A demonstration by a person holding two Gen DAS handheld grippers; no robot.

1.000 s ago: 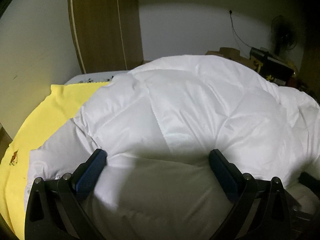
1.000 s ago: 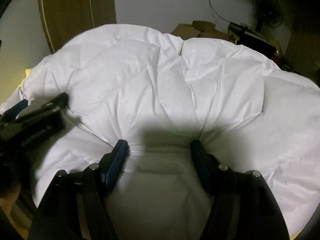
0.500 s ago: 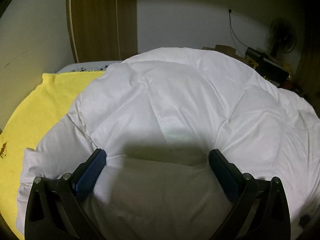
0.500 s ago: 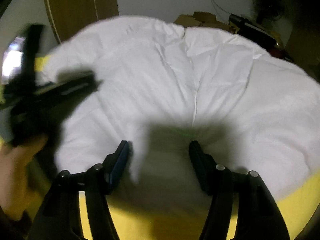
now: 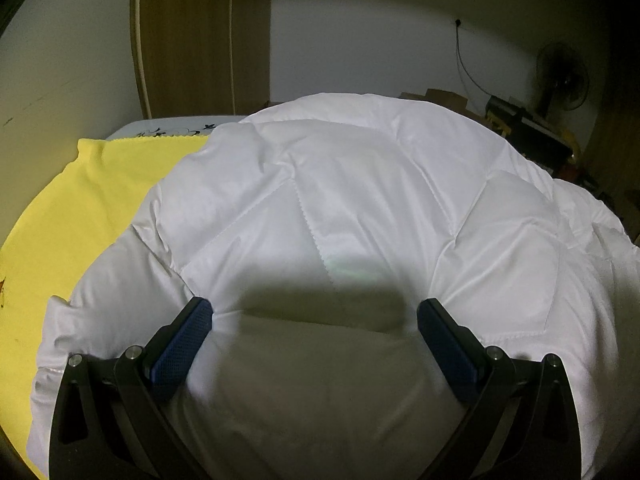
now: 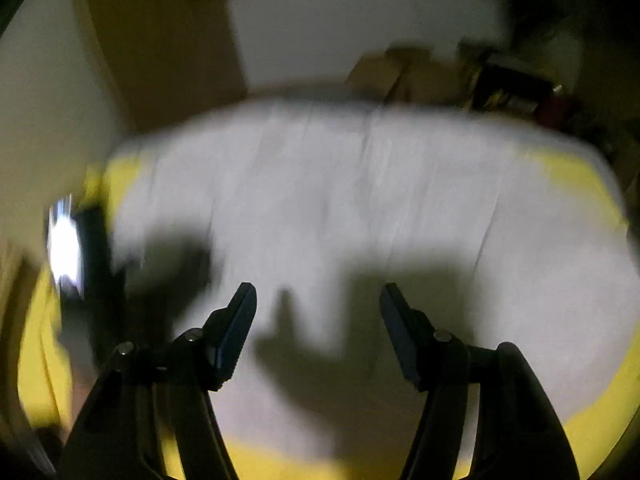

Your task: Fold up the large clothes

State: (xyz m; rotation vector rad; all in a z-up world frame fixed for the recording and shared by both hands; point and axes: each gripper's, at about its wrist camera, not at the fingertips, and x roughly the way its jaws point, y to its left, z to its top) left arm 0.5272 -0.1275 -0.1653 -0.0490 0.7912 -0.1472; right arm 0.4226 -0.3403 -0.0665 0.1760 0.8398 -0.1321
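Observation:
A white quilted, puffy garment [image 5: 340, 184] lies spread over a yellow sheet [image 5: 92, 200]. My left gripper [image 5: 314, 306] stands open and wide, its blue pads [image 5: 180, 348] sunk into the padding, which bulges up between them. In the blurred right wrist view, my right gripper [image 6: 318, 288] hangs open above the white garment [image 6: 360, 184] with nothing between its fingers, and its shadow falls on the cloth. The yellow sheet [image 6: 592, 420] shows along the near edge. A dark blurred shape with a glare [image 6: 80, 248] at the left is the other gripper.
A wooden wardrobe [image 5: 200, 32] stands against the wall behind. Cardboard boxes [image 5: 444, 98], dark clutter and a standing fan [image 5: 562, 76] fill the back right. A patterned bed cover [image 5: 172, 130] shows past the yellow sheet.
My right gripper has lifted off the garment and now sees its near edge and the yellow sheet. The left gripper has stayed sunk in the padding, its jaws unchanged.

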